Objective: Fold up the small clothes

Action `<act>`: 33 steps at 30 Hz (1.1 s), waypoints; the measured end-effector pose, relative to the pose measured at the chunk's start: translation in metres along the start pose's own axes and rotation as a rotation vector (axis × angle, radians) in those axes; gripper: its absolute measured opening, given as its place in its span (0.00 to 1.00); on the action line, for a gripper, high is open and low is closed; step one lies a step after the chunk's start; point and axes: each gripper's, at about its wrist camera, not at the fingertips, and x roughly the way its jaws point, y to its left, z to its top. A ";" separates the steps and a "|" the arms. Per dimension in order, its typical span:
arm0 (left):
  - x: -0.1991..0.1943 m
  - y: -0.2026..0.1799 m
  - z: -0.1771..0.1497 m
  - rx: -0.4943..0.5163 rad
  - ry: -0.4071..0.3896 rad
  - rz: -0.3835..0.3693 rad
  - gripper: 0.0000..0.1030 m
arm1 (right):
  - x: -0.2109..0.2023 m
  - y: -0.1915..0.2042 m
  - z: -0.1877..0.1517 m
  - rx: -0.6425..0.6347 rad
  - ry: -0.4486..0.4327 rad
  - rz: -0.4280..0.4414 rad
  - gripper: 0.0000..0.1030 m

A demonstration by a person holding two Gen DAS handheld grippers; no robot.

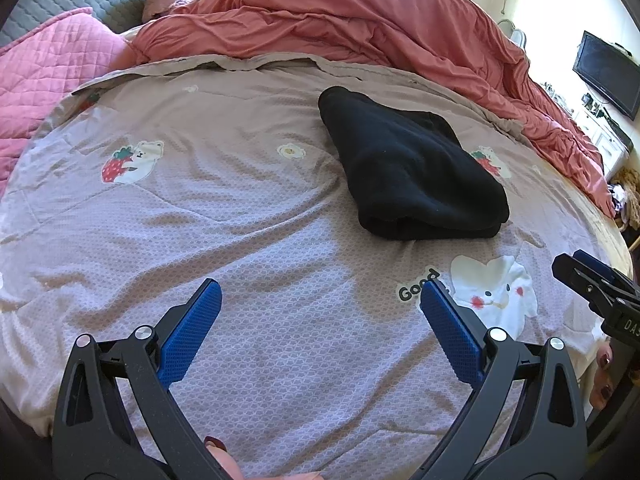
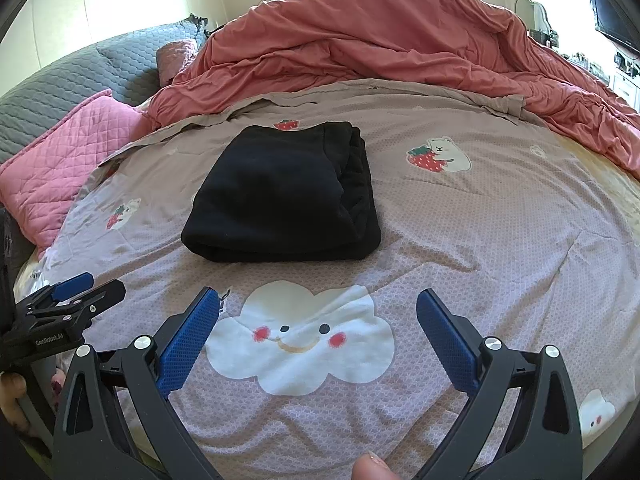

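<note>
Both the left gripper (image 1: 320,304) and the right gripper (image 2: 318,308) stand wide and hold nothing, hovering just short of the black fleece garment (image 2: 282,196). That garment lies as a compact folded bundle on the mauve cartoon-print bed cover (image 2: 500,240), its thick fold edge facing the grippers. The fold looks done; judging so, any tidying should press the loose layers on the garment's right side flat rather than lifting the bundle.
</note>
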 end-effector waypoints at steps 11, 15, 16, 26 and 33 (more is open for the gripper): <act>0.003 0.000 0.000 -0.001 0.014 0.003 0.91 | -0.002 -0.001 -0.005 0.014 0.003 -0.008 0.95; 0.003 0.001 0.001 -0.001 0.017 0.004 0.91 | -0.003 -0.002 -0.005 0.021 0.001 -0.013 0.95; 0.004 0.002 0.001 0.001 0.017 0.005 0.91 | -0.003 -0.002 -0.005 0.022 0.000 -0.016 0.95; 0.001 0.004 0.001 0.020 0.006 0.019 0.91 | -0.007 -0.013 -0.007 0.073 0.000 -0.076 0.95; -0.004 0.028 0.008 -0.008 -0.013 0.031 0.91 | -0.032 -0.084 -0.025 0.241 -0.036 -0.376 0.95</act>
